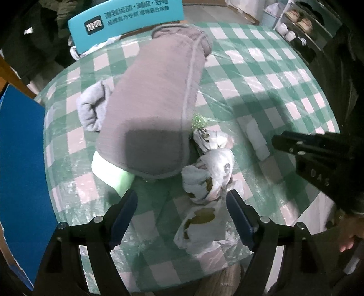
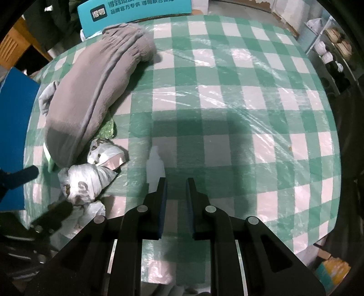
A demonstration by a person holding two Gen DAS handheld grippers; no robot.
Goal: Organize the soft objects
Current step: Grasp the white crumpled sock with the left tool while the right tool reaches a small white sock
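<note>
A long grey plush cushion (image 1: 150, 100) lies across other soft things on the checked table; it also shows at the left in the right wrist view (image 2: 91, 93). A light grey cloth (image 1: 91, 107) and a pale green item (image 1: 111, 170) stick out from under it. Crumpled white patterned bags (image 1: 209, 173) lie by its near end, also seen in the right wrist view (image 2: 86, 182). My left gripper (image 1: 182, 205) is open, just short of the cushion's near end, with the bags beside its right finger. My right gripper (image 2: 176, 186) hangs empty above the table, jaws narrowly apart.
The round table has a green and white checked cloth (image 2: 227, 113) under clear plastic. A teal sign (image 1: 127, 20) stands at the far edge. A blue board (image 1: 20, 159) is at the left. Shelves with cups (image 1: 300, 25) stand at the far right. A small white piece (image 2: 155, 164) lies before the right gripper.
</note>
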